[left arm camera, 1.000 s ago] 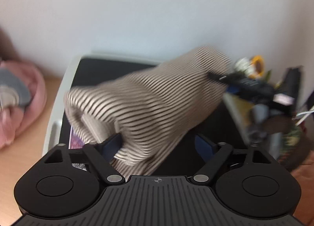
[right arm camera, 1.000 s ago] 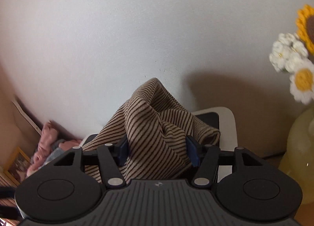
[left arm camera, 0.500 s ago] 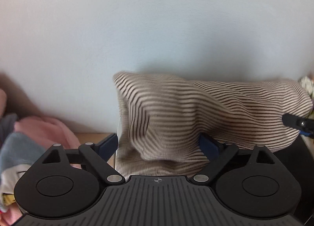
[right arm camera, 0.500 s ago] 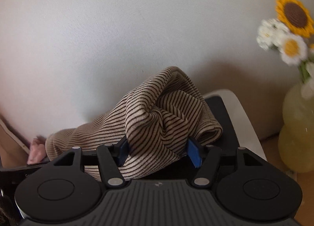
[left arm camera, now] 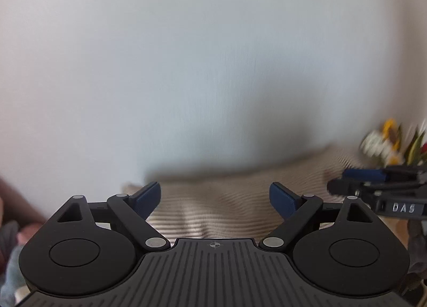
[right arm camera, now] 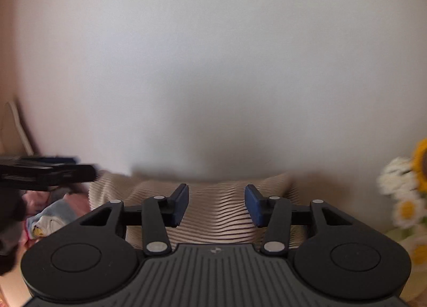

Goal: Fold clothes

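Left gripper (left arm camera: 214, 195) is spread wide and closing slightly, right gripper (right arm camera: 216, 204) half-spread and closing, neither pinching the striped cloth (left arm camera: 226, 208) that lies blurred just past both at 12 o'clock, below the wall (left arm camera: 213, 66), with flowers (right arm camera: 408, 195) at 3 o'clock.

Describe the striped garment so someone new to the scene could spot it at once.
Start at the plain pale wall that fills both wrist views; at its foot a beige knit garment with thin dark stripes lies spread wide and low. A crumpled pile of pink and light blue clothes sits at one end, a bunch of white and yellow flowers at the other. Only this cloth is striped.
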The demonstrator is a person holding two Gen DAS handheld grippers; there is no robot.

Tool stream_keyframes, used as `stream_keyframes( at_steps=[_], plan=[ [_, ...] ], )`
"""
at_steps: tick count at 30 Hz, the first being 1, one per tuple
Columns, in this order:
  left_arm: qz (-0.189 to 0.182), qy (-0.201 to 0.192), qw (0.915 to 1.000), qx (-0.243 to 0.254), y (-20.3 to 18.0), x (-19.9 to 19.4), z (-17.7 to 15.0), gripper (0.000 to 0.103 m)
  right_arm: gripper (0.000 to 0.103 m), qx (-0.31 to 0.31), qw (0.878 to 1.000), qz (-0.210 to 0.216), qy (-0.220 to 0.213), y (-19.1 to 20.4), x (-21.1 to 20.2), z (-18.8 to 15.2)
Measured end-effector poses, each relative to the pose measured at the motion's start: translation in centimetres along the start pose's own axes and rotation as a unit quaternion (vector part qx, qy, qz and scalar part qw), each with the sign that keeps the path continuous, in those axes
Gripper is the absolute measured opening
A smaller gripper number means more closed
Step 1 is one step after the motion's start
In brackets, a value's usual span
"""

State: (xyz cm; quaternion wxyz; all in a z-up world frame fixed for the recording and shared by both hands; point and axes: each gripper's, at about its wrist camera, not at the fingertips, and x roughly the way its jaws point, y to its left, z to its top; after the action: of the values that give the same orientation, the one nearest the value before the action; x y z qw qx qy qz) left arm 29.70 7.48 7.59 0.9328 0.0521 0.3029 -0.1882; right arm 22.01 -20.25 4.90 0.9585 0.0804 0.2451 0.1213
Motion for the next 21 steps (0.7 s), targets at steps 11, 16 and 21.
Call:
stream_keyframes(
  at_steps=[11, 16, 21],
  plan=[
    [0.039, 0.02, 0.9988, -0.021, -1.9, 2.3, -2.8, 0.1, 0.023, 0.03, 0.999, -0.029, 0.035, -2.3, 3.7, -0.2],
    [0.057, -0.034, 0.9943, -0.084, -3.6, -4.6, -3.4, 0.103, 0.093, 0.011, 1.0, 0.022, -0.014, -0.1, -0.2, -0.7],
    [0.118, -0.067, 0.9859, -0.097, -6.9, -11.0, -5.5, 0.103, 0.103, -0.003, 0.996, 0.045, -0.07, 2.8, -6.6, -2.3]
  ],
)
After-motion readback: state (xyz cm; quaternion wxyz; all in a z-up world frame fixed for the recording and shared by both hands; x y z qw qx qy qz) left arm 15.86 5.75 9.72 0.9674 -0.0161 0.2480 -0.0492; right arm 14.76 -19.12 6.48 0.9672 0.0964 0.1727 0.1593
